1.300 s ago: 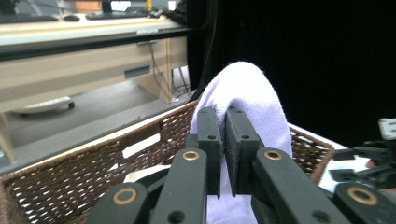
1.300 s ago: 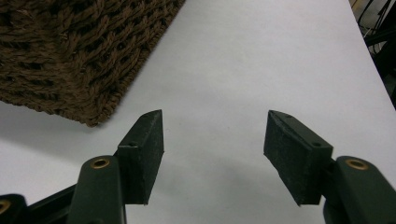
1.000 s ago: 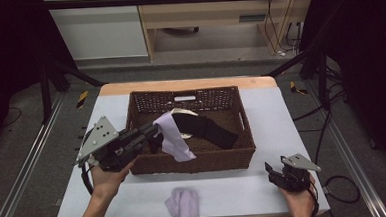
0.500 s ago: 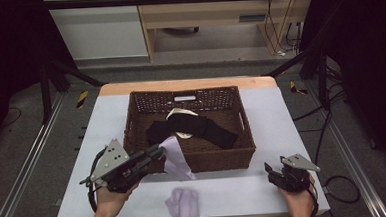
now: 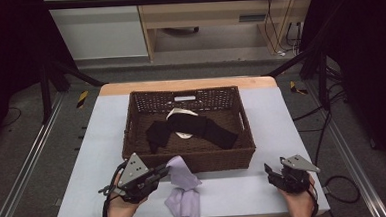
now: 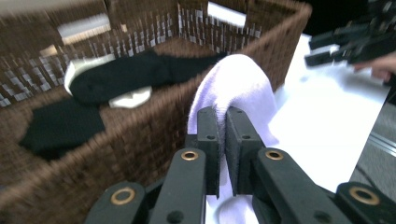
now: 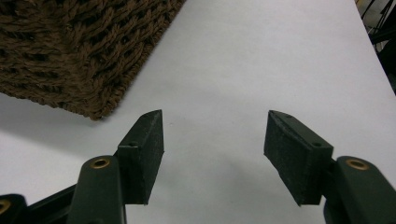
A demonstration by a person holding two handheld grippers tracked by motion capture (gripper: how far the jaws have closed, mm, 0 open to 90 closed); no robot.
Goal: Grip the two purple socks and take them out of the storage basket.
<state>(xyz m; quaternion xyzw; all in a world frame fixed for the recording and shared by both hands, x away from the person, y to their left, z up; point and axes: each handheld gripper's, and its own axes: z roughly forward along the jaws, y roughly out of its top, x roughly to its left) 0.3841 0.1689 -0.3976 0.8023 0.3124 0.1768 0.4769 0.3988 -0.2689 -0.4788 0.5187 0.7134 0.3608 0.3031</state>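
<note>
While a person sorts laundry at a white tabletop (image 5: 82,144), the left tongs (image 5: 160,171) are pinched on a lilac sock (image 5: 180,173), their jaws pressed together with the cloth trapped between them, as the left gripper view (image 6: 219,126) makes plain. That sock hangs just outside the near wall of the wicker basket (image 5: 194,161), its lower end draped toward a second lilac sock (image 5: 183,204) lying crumpled on the tabletop near the front edge. Black socks (image 5: 192,128) and a pale sock (image 5: 181,114) lie inside the basket. The right tongs (image 5: 273,173) rest low at the near right of the tabletop with jaws spread wide and nothing between them; the right gripper view shows bare tabletop beyond the jaws (image 7: 212,140) and a corner of the basket.

By the look of it, the step in hand is setting the lifted sock down with its match. Next, the left tongs would need to lower the cloth onto or beside the crumpled sock and part their jaws, taking care the fabric does not snag on the basket's weave.
</note>
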